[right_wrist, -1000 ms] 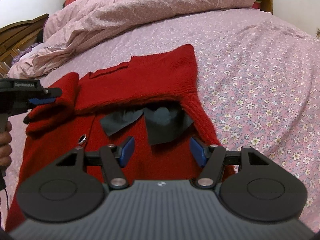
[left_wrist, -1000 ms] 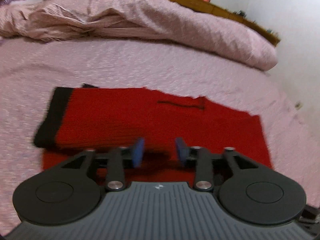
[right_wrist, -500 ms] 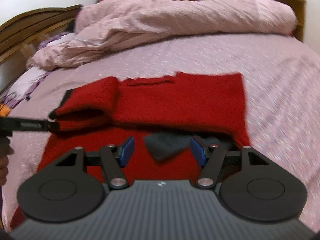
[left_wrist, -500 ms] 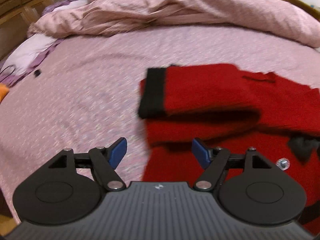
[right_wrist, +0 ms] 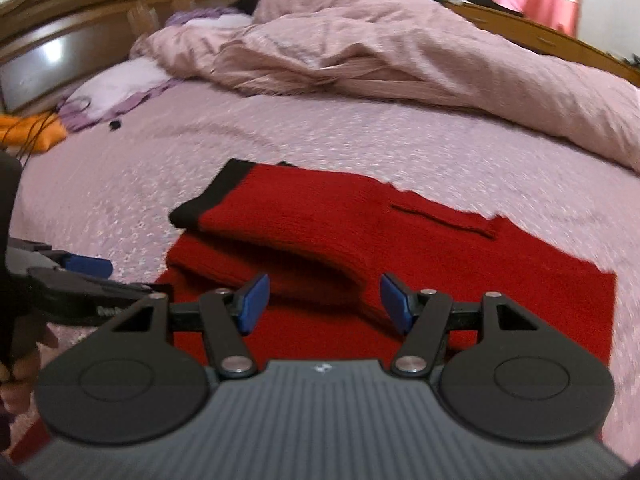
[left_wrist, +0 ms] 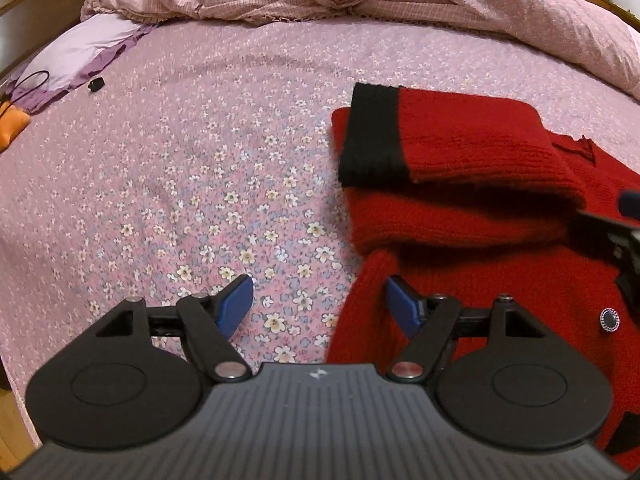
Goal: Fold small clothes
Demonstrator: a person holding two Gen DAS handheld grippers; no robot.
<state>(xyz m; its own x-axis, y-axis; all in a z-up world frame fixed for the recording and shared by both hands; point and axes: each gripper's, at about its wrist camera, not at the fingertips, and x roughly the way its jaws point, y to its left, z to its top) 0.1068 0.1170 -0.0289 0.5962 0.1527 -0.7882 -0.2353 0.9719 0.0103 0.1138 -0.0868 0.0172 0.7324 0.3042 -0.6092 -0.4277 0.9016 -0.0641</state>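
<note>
Left gripper [left_wrist: 318, 306] moved off folded sleeve [left_wrist: 452, 144]; both jaws open, empty. Next: you fold red cardigan [right_wrist: 440, 264] body.

We see a red sweater [left_wrist: 472, 152] of coarse ribbed knit with a matt black cuff [left_wrist: 372, 136], a bedsheet [left_wrist: 192, 152] of soft floral cloth, a glossy wooden headboard [right_wrist: 80, 40], and matt black plastic on the left gripper [left_wrist: 318, 306].
</note>
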